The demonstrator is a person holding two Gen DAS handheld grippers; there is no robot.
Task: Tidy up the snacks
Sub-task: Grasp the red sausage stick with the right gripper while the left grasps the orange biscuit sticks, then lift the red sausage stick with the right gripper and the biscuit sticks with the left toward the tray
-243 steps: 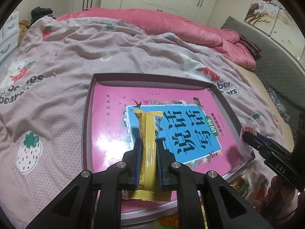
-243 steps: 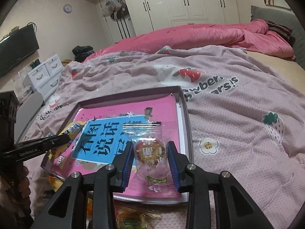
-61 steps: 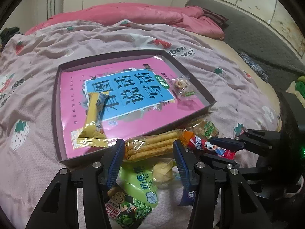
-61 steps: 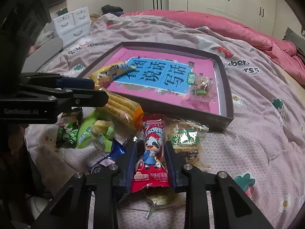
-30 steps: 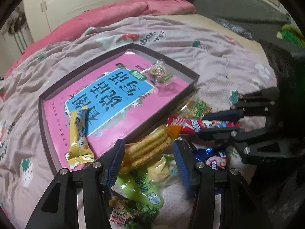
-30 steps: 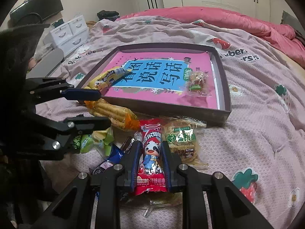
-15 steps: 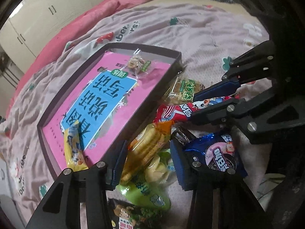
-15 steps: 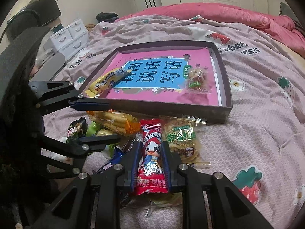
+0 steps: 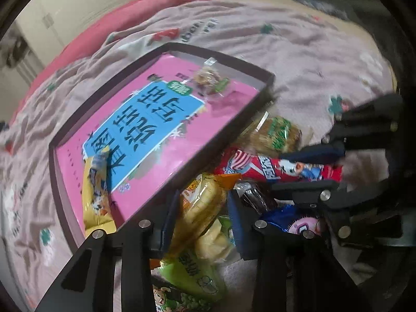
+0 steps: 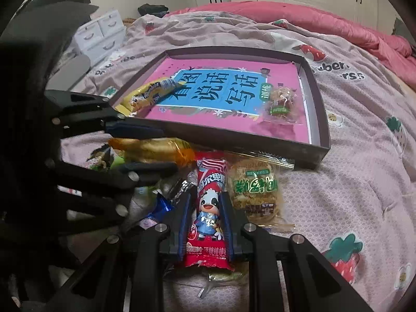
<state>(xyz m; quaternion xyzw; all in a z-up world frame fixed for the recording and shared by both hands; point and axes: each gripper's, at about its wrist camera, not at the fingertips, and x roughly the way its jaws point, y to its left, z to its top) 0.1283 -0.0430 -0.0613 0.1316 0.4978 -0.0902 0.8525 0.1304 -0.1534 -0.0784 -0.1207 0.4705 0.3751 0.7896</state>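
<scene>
A dark shallow box (image 10: 318,140) with a pink and blue book inside lies on the bed. In it are a yellow bar (image 10: 150,93) at the left and a clear-wrapped cookie (image 10: 282,101) at the right. My left gripper (image 9: 201,208) is shut on an orange pack of yellow biscuit sticks (image 9: 201,202), also in the right wrist view (image 10: 156,149). My right gripper (image 10: 206,210) is shut on a red cow-print stick pack (image 10: 209,208), also in the left wrist view (image 9: 275,167).
Loose snacks lie on the bedspread in front of the box: a green-label cracker pack (image 10: 256,189), a blue cookie pack (image 9: 293,221), a light green pack (image 9: 192,278) and a dark green pea pack (image 9: 176,299). White drawers (image 10: 101,35) stand at the far left.
My left gripper has closed from open onto the biscuit stick pack while swinging toward the right gripper. My right gripper stays shut on the red pack.
</scene>
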